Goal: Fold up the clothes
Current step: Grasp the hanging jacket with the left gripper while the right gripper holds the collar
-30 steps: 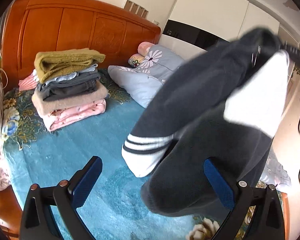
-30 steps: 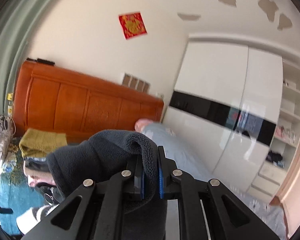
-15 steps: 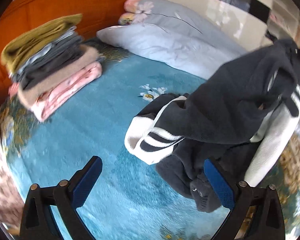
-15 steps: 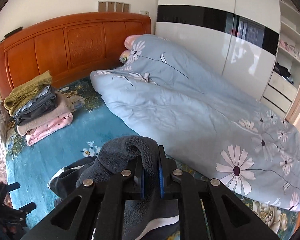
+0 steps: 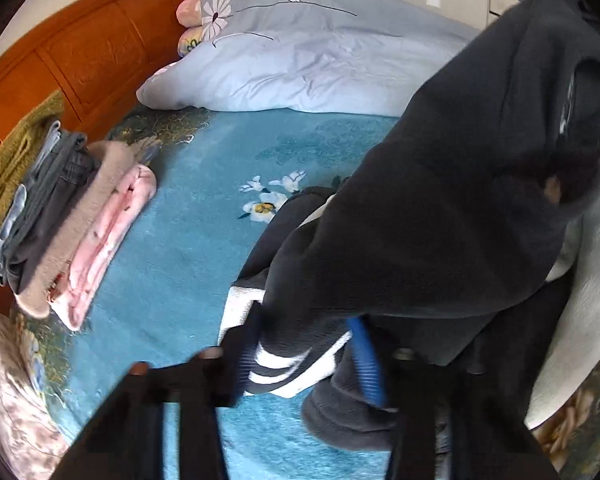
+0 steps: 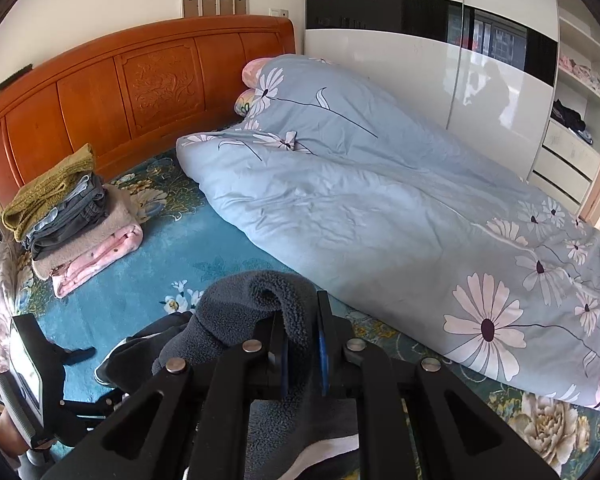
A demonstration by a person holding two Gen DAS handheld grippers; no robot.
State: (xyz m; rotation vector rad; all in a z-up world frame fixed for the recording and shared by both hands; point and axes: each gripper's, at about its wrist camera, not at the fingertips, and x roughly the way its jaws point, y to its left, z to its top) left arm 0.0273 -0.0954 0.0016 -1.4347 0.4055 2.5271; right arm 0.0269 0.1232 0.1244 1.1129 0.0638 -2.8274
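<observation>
A bedroom scene, described from left to right. At the far left, against the orange wooden headboard [image 6: 140,92], sits a neat stack of folded clothes [image 6: 72,216]: olive knit on top, grey and beige layers, pink at the bottom. It rests on a teal flowered bedspread [image 5: 172,240]. Toward the middle, the left gripper [image 5: 304,350] has its blue pads on either side of a striped white cuff [image 5: 296,364] of a dark fleece jacket [image 5: 440,208]; the jaws look close to the cloth, but blur makes it impossible to tell whether they have closed on it. The jacket hangs in a bunched heap, its lower part touching the bedspread and its upper part lifted to the right. There the right gripper [image 6: 302,342] is clamped narrowly on a thick fold of the fleece. Further right lies a rumpled pale blue duvet [image 6: 380,208] with daisies, then a white wardrobe [image 6: 420,60]. The jacket looks soft, bulky, limp and fairly light; it will likely sag and twist. Holding it at the cuffs, shoulders or hem seems best for spreading it flat.
</observation>
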